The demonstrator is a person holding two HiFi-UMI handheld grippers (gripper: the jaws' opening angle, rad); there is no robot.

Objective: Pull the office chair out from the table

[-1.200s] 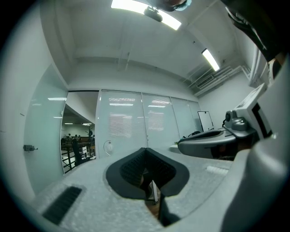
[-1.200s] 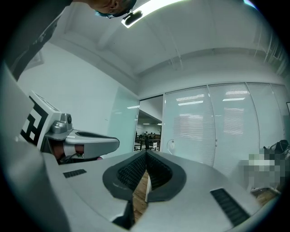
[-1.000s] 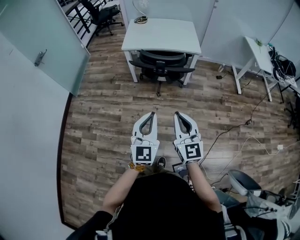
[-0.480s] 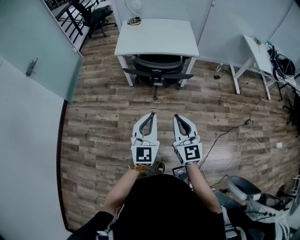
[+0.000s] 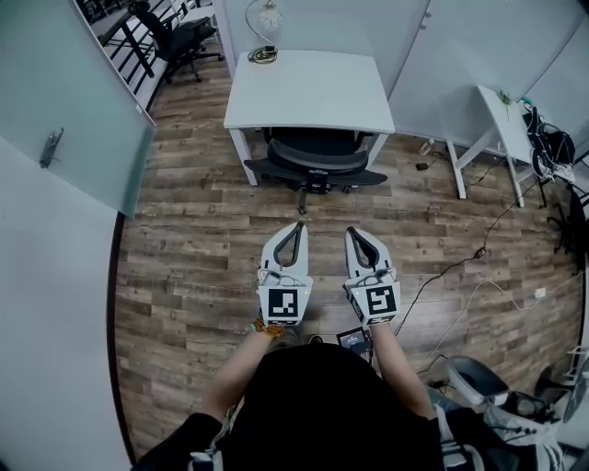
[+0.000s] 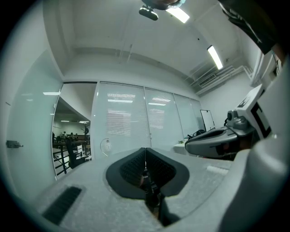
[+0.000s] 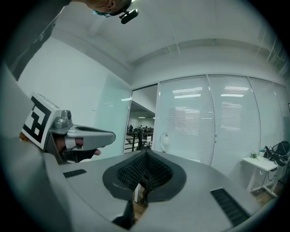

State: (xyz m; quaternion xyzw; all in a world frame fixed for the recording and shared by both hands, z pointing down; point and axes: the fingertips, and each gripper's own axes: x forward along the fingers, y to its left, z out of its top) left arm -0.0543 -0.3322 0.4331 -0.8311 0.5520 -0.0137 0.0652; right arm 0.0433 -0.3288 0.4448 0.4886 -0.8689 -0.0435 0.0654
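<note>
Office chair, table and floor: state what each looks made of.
Office chair: matte black, probably plastic with fabric or mesh; too small to tell. Table: smooth white top and legs, likely laminate or painted board. Floor: plank seams and grain streaks, so wood or wood-look laminate.

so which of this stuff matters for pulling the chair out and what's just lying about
For the job: office chair, pushed in at the white table; left claw and right claw, both shut and empty.
Lying about: desk lamp, side table, floor cables, far chair.
</note>
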